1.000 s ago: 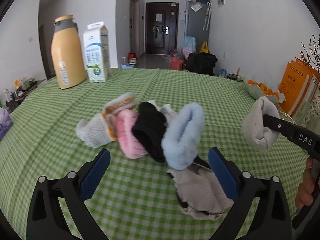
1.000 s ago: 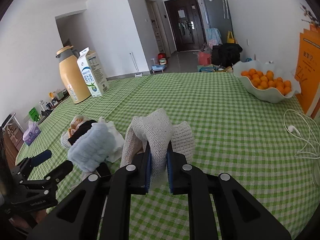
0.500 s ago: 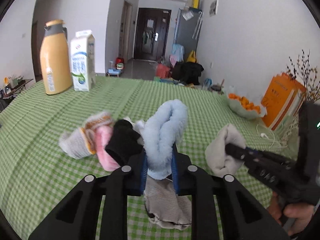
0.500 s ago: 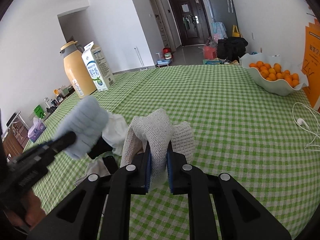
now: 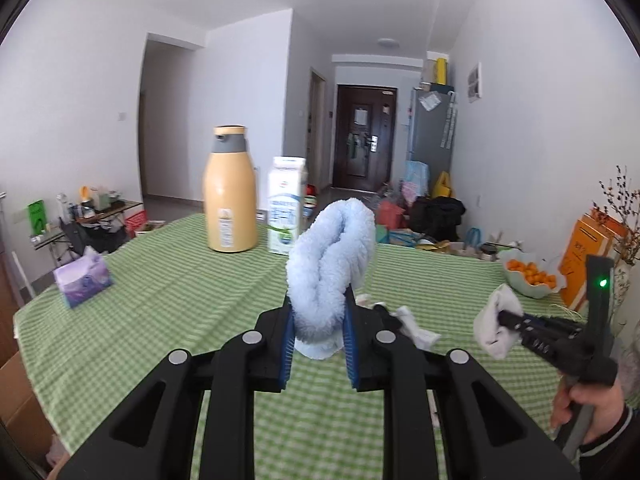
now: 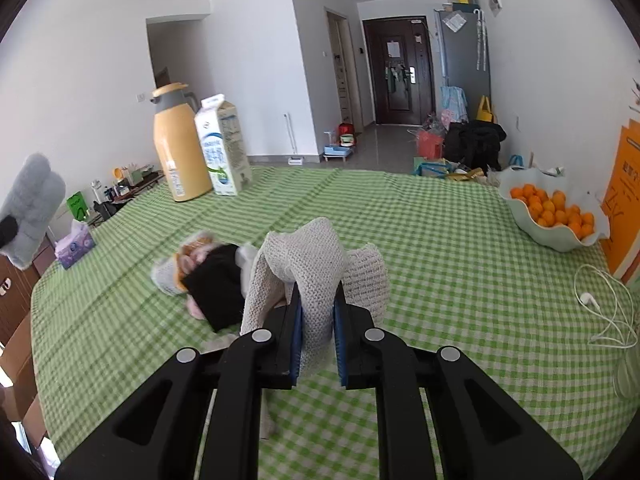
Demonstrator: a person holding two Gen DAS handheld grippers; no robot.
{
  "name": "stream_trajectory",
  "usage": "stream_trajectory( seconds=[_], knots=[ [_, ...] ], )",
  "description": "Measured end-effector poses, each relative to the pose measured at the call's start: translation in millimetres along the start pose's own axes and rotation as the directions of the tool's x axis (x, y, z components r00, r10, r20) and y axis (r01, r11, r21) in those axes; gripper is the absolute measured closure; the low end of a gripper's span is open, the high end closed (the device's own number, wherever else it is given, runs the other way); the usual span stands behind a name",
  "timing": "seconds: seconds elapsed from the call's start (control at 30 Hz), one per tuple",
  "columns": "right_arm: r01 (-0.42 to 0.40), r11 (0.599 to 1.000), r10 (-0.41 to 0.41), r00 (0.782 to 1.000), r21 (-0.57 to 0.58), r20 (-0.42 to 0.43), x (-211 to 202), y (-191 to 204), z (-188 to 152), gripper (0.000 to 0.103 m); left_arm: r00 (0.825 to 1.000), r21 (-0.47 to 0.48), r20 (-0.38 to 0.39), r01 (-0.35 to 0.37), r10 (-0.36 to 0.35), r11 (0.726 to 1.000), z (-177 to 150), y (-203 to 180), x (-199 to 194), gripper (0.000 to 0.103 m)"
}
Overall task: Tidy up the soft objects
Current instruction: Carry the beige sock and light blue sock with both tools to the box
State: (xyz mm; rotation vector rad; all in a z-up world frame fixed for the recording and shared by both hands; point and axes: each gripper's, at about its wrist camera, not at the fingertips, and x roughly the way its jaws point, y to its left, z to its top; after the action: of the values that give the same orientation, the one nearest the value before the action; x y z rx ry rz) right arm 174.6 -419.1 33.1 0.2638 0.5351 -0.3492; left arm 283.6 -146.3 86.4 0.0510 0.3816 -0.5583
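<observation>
Nearest the left wrist camera, the left gripper (image 5: 318,344) is clamped on a fluffy blue sock (image 5: 330,268), its jaws having just closed around it, and the sock stands up above the pads, clear of the table (image 5: 160,320). In the right wrist view the right gripper (image 6: 317,330) pinches a beige knitted sock (image 6: 304,268) the same way, low over the cloth. Just beyond it, to the left, the rest of the pile (image 6: 208,276) lies in a heap: a black sock over pink, grey and orange-trimmed ones. The risk, as I judge it, is slippage: both socks are thick and springy and are gripped only near one end, so a quick swing could pull one free, or its hanging tail could snag the pile. Farther left sits a purple tissue pack (image 6: 74,244); at the far edge stand a yellow flask (image 6: 180,148) and a milk carton (image 6: 222,148), whose print is too small to read. A bowl of oranges (image 6: 556,216) sits far right.
</observation>
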Motion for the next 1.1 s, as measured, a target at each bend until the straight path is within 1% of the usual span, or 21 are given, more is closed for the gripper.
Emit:
stream_trajectory(
  seconds=[0.17,0.33,0.47,0.53,0.63,0.7,0.83,0.97,1.03,1.07,1.1],
  knots=[
    [-0.044,0.997,0.046,0.999,-0.071,0.02,-2.9,45.3,11.7,0.089,0.999,-0.084,-0.002,-0.053,0.053,0.995,-7.9,44.2,-20.3,0.085],
    [-0.076,0.989,0.077,0.997,-0.128,0.006,3.6,83.2,15.6,0.089,0.995,-0.113,0.013,-0.099,0.101,0.989,-13.4,71.9,-34.8,0.085],
    [-0.101,0.98,0.099,0.995,-0.171,-0.021,12.3,113.7,14.6,0.089,0.986,-0.132,0.006,-0.162,0.165,0.978,-20.1,97.8,-44.4,0.085],
    [-0.115,0.974,0.11,0.993,-0.196,-0.033,18.4,130.6,14.6,0.089,0.977,-0.15,0.006,-0.212,0.215,0.966,-24.4,115.1,-51.7,0.085],
    [-0.16,0.96,0.151,0.987,-0.232,-0.059,31.9,163.7,15.3,0.089,0.949,-0.181,-0.025,-0.314,0.315,0.932,-31.0,146.9,-64.3,0.084],
    [-0.204,0.945,0.187,0.978,-0.254,-0.092,45.0,189.8,15.5,0.089,0.921,-0.193,-0.036,-0.386,0.387,0.902,-37.2,170.9,-76.4,0.084],
    [-0.289,0.91,0.257,0.956,-0.297,-0.142,67.2,251.2,12.7,0.089,0.874,-0.229,-0.065,-0.484,0.482,0.845,-48.0,220.4,-103.2,0.084],
    [-0.399,0.849,0.345,0.915,-0.346,-0.207,81.2,326.4,-0.8,0.089,0.803,-0.265,-0.103,-0.591,0.587,0.762,-61.5,272.1,-139.7,0.084],
    [-0.456,0.806,0.386,0.889,-0.379,-0.248,84.5,368.0,-12.4,0.089,0.769,-0.29,-0.126,-0.633,0.627,0.718,-68.7,295.4,-157.7,0.084],
    [-0.483,0.785,0.404,0.874,-0.388,-0.27,85.7,386.8,-17.4,0.089,0.746,-0.3,-0.139,-0.658,0.651,0.691,-73.1,307.7,-167.3,0.084],
    [-0.52,0.756,0.43,0.853,-0.397,-0.298,85.8,409.0,-23.7,0.089,0.727,-0.305,-0.148,-0.678,0.67,0.668,-76.7,318.2,-175.0,0.084]
  ],
)
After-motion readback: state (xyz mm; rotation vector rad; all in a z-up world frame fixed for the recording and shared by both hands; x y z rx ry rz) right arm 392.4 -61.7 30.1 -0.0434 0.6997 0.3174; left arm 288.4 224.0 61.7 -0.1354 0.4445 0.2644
